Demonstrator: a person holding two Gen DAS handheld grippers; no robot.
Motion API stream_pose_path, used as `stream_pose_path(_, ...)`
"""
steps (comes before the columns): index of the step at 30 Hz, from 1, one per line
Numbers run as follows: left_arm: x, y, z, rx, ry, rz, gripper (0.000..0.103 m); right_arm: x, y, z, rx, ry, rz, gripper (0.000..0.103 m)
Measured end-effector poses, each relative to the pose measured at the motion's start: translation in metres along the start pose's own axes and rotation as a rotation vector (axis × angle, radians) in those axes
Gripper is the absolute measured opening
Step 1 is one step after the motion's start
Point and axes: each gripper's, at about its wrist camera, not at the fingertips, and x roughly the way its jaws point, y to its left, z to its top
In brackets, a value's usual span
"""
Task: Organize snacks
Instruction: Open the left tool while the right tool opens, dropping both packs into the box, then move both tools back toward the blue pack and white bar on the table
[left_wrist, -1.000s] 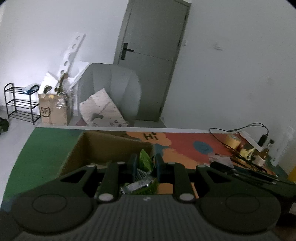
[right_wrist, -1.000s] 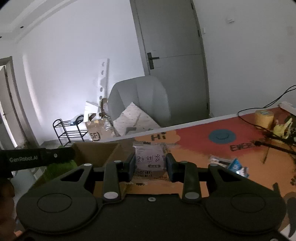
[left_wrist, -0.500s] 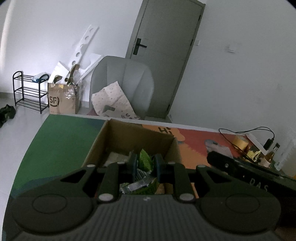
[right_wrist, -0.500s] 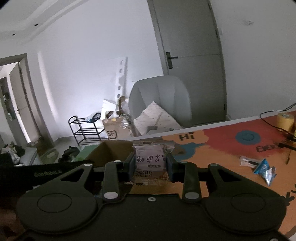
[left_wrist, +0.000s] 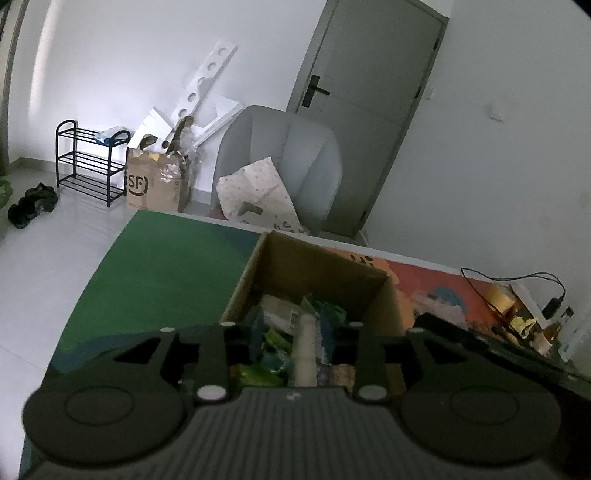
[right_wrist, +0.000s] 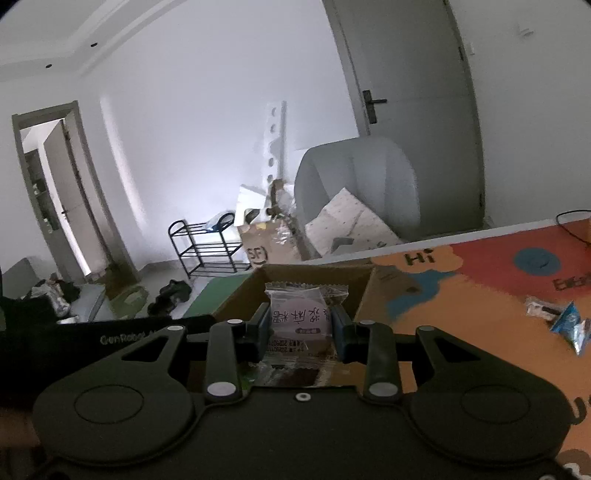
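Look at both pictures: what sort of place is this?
Probably a room in a home: a grey armchair, a black shoe rack with shoes on the floor beside it, and a closed grey door.

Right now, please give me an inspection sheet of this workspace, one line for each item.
Surface: table mat, green, orange and red.
Job's things: cardboard box holding several snack packs; wrapped pastry above it.
Clutter: blue packet and small wrapper on the mat; tape roll, bottle.
Grippers: left gripper over the box, jaws have just been opening, gripping nothing; right gripper shut on the pastry.
Cables: black cable at the table's far end.
Surroundings: grey chair, door, shoe rack, floor box.
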Motion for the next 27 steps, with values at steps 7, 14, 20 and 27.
stream_pose_path(7,-0.003,0.000,0.000,-0.002,-0.011,0.007,0.057,-0.004,0.004,-0.001,0.002,0.021,0.042,0.049)
stream_pose_path(14,-0.002,-0.011,-0.002,0.020,-0.022,0.004,0.083,-0.016,-0.020,0.001,0.049,-0.002,-0.030,0.057)
stream_pose_path(20,0.003,-0.032,-0.007,0.057,-0.015,-0.014,0.089,-0.026,-0.037,-0.006,0.048,-0.018,-0.120,0.077)
stream_pose_path(27,0.010,-0.057,-0.017,0.098,0.008,-0.035,0.096,-0.036,-0.066,-0.013,0.109,-0.012,-0.171,0.093)
